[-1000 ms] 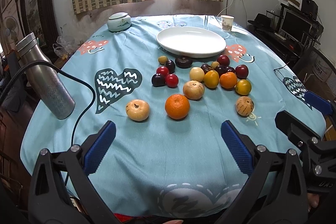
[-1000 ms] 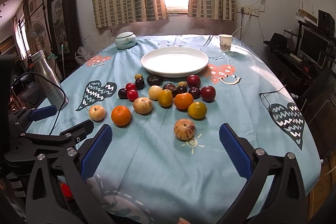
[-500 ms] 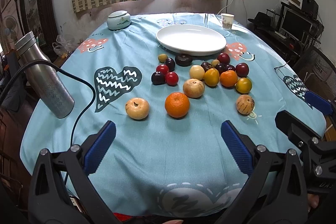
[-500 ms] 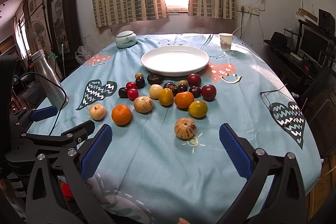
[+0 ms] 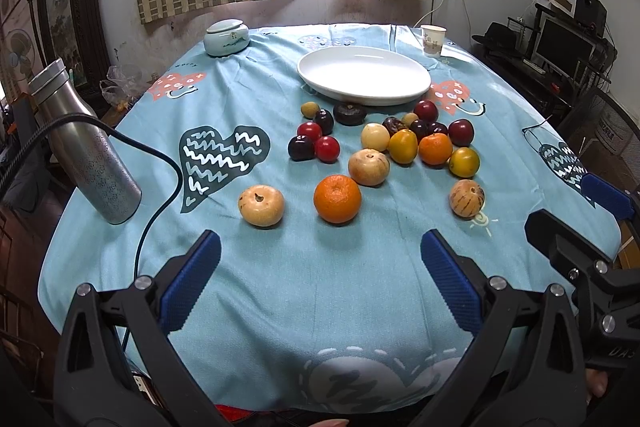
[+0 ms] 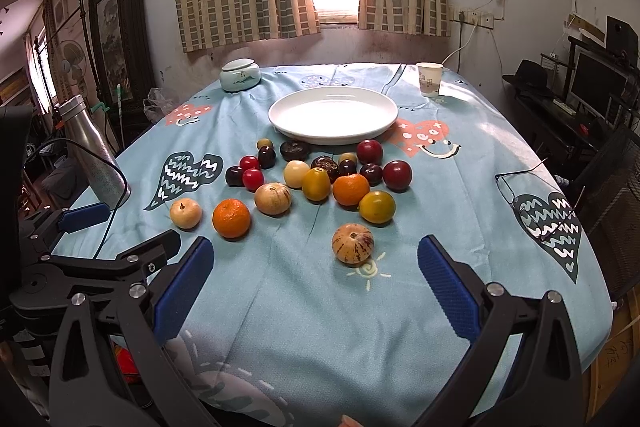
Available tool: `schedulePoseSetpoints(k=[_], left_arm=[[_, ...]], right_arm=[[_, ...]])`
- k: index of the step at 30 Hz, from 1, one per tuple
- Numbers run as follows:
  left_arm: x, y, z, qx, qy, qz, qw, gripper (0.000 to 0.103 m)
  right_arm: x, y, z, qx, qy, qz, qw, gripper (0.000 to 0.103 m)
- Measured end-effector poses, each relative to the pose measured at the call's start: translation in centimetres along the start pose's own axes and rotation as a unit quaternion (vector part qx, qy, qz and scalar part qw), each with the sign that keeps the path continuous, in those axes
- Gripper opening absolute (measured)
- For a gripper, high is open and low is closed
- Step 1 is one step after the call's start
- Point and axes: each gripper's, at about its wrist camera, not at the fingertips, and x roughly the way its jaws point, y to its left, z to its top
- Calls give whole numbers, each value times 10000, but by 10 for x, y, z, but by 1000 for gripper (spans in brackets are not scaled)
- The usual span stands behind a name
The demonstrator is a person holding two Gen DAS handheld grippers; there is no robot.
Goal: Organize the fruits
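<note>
Several fruits lie on the blue tablecloth in front of an empty white plate (image 5: 364,75) (image 6: 333,115). Nearest are a pale round fruit (image 5: 261,205) (image 6: 185,213), an orange (image 5: 337,199) (image 6: 231,218) and a striped melon-like fruit (image 5: 467,197) (image 6: 353,243). Behind them cluster red and dark plums (image 5: 461,132), yellow fruits (image 6: 377,207) and a second orange (image 6: 351,189). My left gripper (image 5: 320,259) hangs open over the near cloth, short of the orange. My right gripper (image 6: 316,263) is open too, just short of the striped fruit. Neither holds anything.
A steel bottle (image 5: 86,151) (image 6: 95,151) stands at the table's left edge with a black cable (image 5: 160,203) trailing past it. A ceramic jar (image 5: 226,37) and paper cup (image 5: 433,40) sit at the back. Eyeglasses (image 6: 528,203) lie at the right. A monitor desk (image 6: 592,95) stands beyond.
Both views have shifted very slightly, the fruits sitting a touch nearer. Nothing on the table has moved and both grippers stay open.
</note>
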Motion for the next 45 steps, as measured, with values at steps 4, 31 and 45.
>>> schedulePoseSetpoints(k=[4, 31, 45], left_arm=[[0, 0, 0, -1, 2, -1, 10000, 101], [14, 16, -8, -59, 61, -470, 9989, 101], [60, 63, -3, -406, 72, -1146, 9926, 101]], right_arm=[[0, 0, 0, 1, 0, 5, 10000, 102], [19, -9, -9, -121, 90, 185, 9997, 102], [81, -74, -18, 838, 670, 787, 9911, 102]])
